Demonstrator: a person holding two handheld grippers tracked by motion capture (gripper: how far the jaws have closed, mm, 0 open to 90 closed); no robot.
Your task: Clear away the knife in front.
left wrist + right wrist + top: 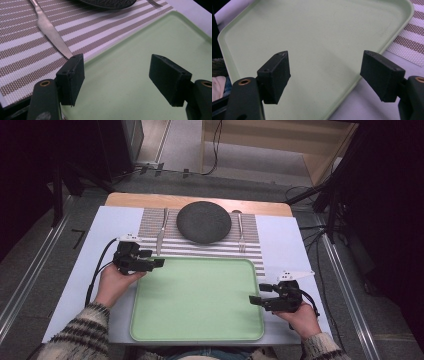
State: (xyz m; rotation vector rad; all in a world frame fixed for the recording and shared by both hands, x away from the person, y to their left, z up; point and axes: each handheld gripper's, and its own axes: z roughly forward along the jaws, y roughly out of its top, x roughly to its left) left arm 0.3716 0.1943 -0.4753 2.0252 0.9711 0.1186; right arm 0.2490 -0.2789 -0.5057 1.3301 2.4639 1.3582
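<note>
Two grippers flank the tray (pixel 197 320) | left gripper (pixel 156 263) at its far-left corner, jaws apart, empty | right gripper (pixel 254 300) at its right rim, jaws apart, empty | plate (pixel 203 222) beyond tray

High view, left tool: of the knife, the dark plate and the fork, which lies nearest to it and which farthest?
From the left tool:
1. Knife, on the striped mat just beyond the tool, left of the plate.
2. Dark plate, in the mat's middle, farther right.
3. Fork, right of the plate, farthest.
</note>
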